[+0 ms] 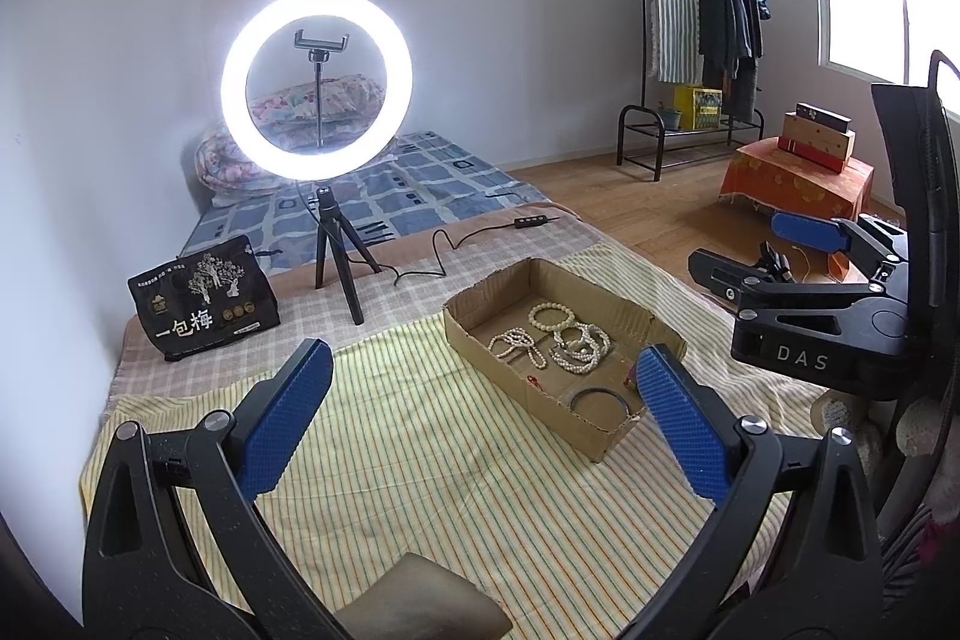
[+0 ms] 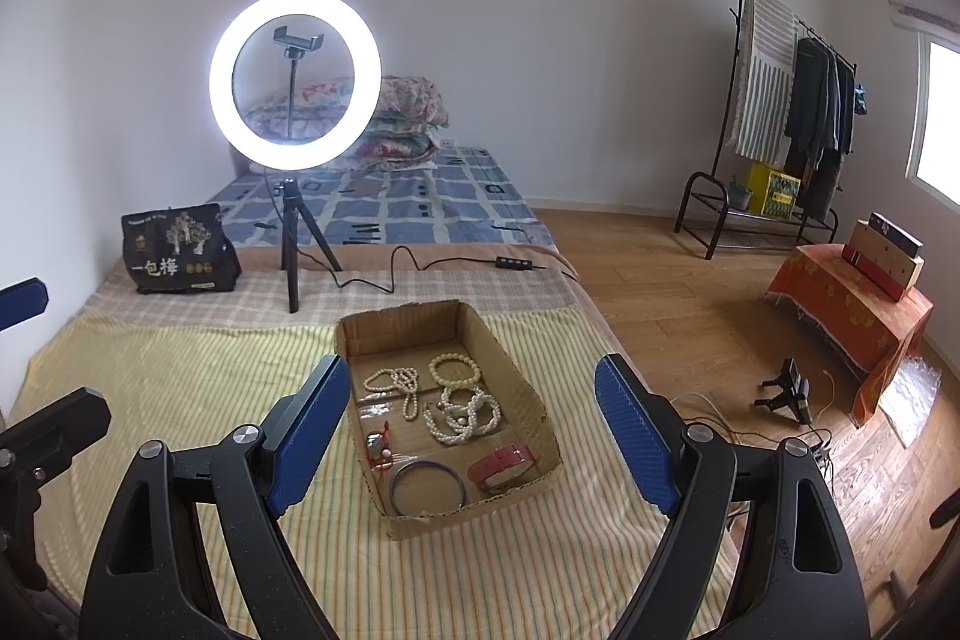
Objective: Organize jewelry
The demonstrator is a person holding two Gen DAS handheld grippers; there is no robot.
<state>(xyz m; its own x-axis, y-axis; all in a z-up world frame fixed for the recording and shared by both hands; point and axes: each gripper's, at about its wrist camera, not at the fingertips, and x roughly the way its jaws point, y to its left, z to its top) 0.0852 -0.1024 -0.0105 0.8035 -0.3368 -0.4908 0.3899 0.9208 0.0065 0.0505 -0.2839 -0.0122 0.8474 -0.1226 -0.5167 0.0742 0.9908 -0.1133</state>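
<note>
A shallow cardboard box lies on a yellow striped cloth over the bed. Inside are pearl strands, a white bead bracelet, a metal bangle, a red watch strap and a small red charm. My right gripper hovers open in front of the box, nothing between its blue pads. My left gripper is open too, left of the box, empty. The right gripper also shows at the right of the left wrist view.
A lit ring light on a tripod stands behind the box, its cable trailing right. A black snack bag sits at back left. Wooden floor, a clothes rack and an orange-draped stand lie to the right.
</note>
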